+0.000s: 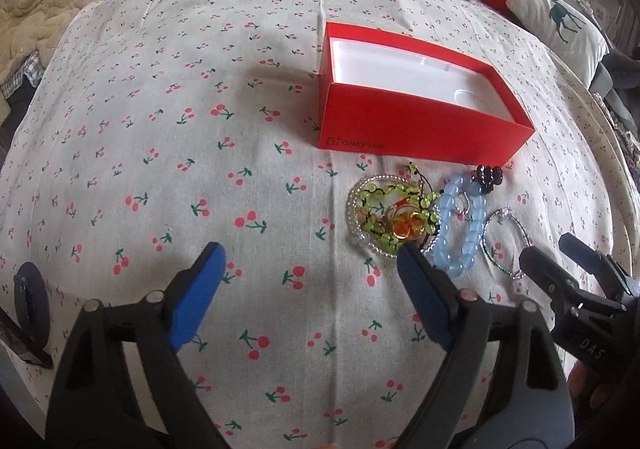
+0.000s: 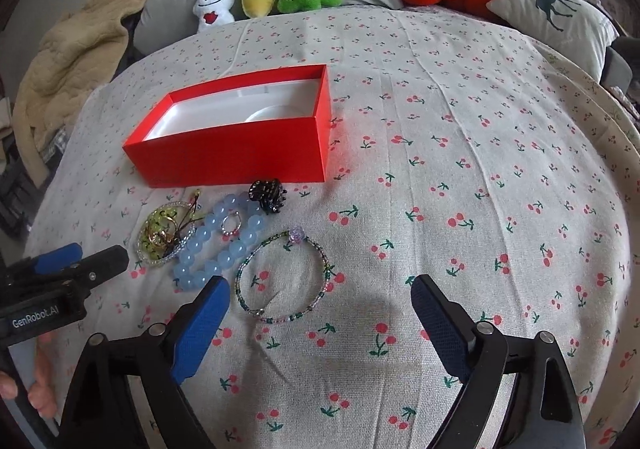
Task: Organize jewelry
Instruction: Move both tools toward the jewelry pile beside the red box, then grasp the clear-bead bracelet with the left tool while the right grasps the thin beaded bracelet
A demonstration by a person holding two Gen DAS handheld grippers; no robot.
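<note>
Jewelry (image 2: 224,245) lies heaped on the cherry-print cloth (image 2: 460,209) just before the open red box (image 2: 240,153), presumably its destination. Both the left gripper (image 1: 308,269) and right gripper (image 2: 320,297) hover wide open and empty, seemingly poised to pick.

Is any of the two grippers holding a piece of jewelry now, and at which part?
Nothing is held. The left gripper and the right gripper both have open jaws with only cloth between them; the blue bead bracelet lies on the bed.

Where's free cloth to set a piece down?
Bare cloth right of the red box, toward the deer pillow, and left of the green bracelet. Crowded: the strip before the box, up to the thin beaded bracelet.
</note>
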